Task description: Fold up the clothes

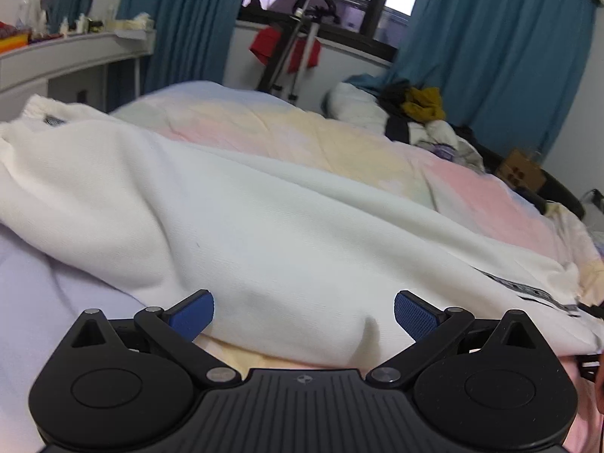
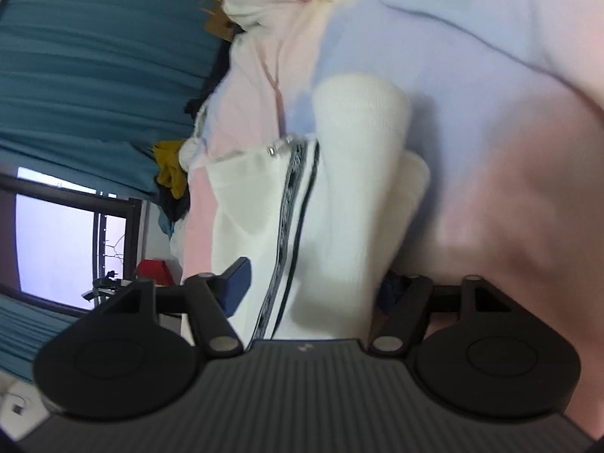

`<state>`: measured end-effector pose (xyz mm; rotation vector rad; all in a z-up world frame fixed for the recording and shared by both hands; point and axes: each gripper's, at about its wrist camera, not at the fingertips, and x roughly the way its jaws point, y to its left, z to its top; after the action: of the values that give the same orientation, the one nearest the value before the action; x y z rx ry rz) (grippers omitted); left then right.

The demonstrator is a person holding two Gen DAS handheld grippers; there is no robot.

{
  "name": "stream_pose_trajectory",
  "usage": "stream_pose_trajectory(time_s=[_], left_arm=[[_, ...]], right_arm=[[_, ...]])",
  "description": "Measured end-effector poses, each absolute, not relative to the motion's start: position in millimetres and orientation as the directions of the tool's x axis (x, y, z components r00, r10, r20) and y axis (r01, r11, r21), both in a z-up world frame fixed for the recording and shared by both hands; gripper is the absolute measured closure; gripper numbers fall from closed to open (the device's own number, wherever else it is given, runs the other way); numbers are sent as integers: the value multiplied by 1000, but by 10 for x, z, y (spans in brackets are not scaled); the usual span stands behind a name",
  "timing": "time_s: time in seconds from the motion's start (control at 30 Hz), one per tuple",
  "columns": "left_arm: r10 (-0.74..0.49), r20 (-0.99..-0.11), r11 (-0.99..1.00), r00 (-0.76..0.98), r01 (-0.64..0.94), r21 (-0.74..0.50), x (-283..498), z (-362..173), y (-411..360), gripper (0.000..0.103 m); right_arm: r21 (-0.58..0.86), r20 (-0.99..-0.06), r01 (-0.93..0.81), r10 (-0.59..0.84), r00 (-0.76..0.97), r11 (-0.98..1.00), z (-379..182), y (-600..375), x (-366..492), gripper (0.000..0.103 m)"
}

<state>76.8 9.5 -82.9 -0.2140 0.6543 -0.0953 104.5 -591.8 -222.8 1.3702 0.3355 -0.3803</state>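
The white garment (image 1: 264, 226) lay stretched across the pastel bedspread (image 1: 339, 139), seemingly doubled lengthwise but not yet a compact bundle. The left gripper (image 1: 304, 315) hovered at its near edge, jaws apart. The right gripper (image 2: 313, 283) had its jaws spread round the trimmed end, not visibly pinching.

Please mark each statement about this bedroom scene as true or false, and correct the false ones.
1. The white garment lies on a pastel bedspread. True.
2. The curtains are red. False: they are teal.
3. The left gripper has its jaws closed tight. False: they stand wide apart at the garment's edge.
4. The right gripper has white fabric between its jaws. True.
5. The garment carries a dark patterned stripe. True.
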Motion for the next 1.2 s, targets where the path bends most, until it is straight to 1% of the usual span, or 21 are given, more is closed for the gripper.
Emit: stream_pose_trajectory(time_s=[0.07, 0.13, 0.17, 0.23, 0.3, 0.33, 0.4, 0.53, 0.73, 0.87, 1.0, 1.13, 1.2], left_arm=[[-124, -592, 981, 796, 10, -193, 799, -794, 89, 0], [-94, -593, 988, 800, 3, -153, 837, -758, 79, 0], [-85, -592, 990, 801, 2, -139, 855, -744, 78, 0], [-92, -593, 990, 800, 12, -138, 908, -741, 98, 0], [-77, -605, 993, 792, 4, -121, 984, -749, 112, 0], [-71, -614, 994, 786, 3, -112, 1013, -762, 121, 0], [-71, -626, 994, 777, 4, -108, 1052, -783, 164, 0], [-108, -625, 988, 773, 13, -155, 1121, -746, 294, 0], [-156, -570, 970, 807, 17, -241, 1082, -527, 540, 0], [-169, -546, 954, 820, -3, -299, 1027, -467, 749, 0], [-181, -516, 925, 837, -34, -379, 1014, -390, 996, 0], [-179, -501, 907, 847, -55, -418, 995, -367, 1194, 0], [-179, -503, 901, 846, -64, -428, 1006, -389, 1252, 0]], right_arm=[[880, -435, 446, -95, 895, 164, -2251, -5955, 1079, 41], [882, -424, 439, -117, 898, 171, -2262, -5991, 1116, 53], [879, -423, 440, -123, 898, 185, -2258, -6001, 1136, 57], [861, -438, 457, -131, 889, 222, -2230, -6014, 1178, 83], [850, -439, 462, -145, 887, 254, -2174, -6024, 1196, 90], [844, -431, 458, -155, 889, 278, -2115, -6013, 1201, 91], [831, -414, 450, -176, 893, 326, -1996, -5991, 1211, 92], [765, -343, 414, -232, 910, 493, -1514, -5807, 1280, 93], [515, -241, 361, -273, 932, 778, -664, -5018, 1427, 93], [303, -147, 279, -244, 959, 911, -236, -4204, 1555, 93], [89, -132, 127, -115, 985, 988, -485, -3247, 1594, 93], [-130, -148, -37, 17, 989, 991, -739, -2291, 1634, 93], [-224, -256, -154, 95, 962, 962, -1159, -1947, 1674, 93]])
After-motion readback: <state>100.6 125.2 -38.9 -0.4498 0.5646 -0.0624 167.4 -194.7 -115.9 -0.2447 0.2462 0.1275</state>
